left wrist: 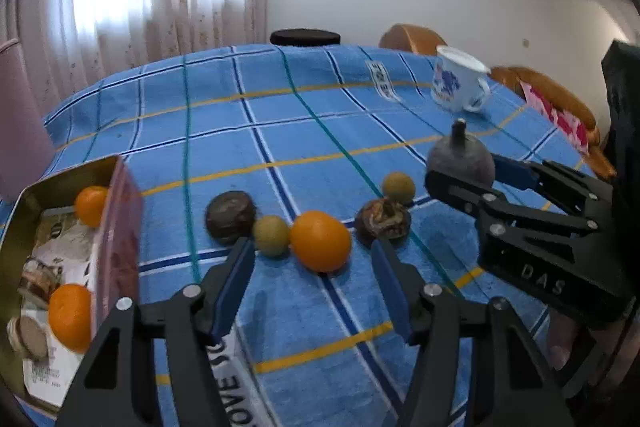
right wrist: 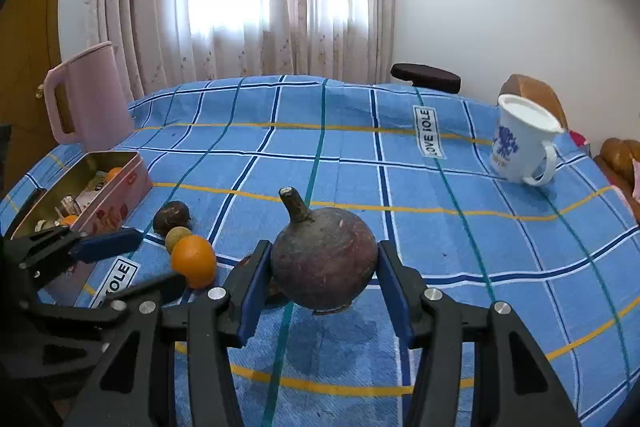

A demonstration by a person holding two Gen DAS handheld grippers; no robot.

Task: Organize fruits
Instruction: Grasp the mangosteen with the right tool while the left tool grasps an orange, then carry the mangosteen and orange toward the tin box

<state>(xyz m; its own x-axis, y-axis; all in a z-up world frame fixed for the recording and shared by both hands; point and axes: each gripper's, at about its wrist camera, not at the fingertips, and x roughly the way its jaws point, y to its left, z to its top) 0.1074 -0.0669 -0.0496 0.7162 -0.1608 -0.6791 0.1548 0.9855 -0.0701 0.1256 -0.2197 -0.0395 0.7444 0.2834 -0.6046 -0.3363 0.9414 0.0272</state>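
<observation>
My right gripper [right wrist: 320,283] clamps a mangosteen [right wrist: 325,259] at frame centre; my left gripper [left wrist: 314,267] gapes wide, holding nothing, around an orange [left wrist: 321,240].

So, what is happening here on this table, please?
A person with a gripper in each hand is sorting fruit on a blue checked tablecloth. The right gripper is shut on a dark purple fruit with a stem, held above the cloth. The left gripper is open, just short of an orange that lies in a row with other small fruits. An open tin on the left already holds two oranges.
</observation>
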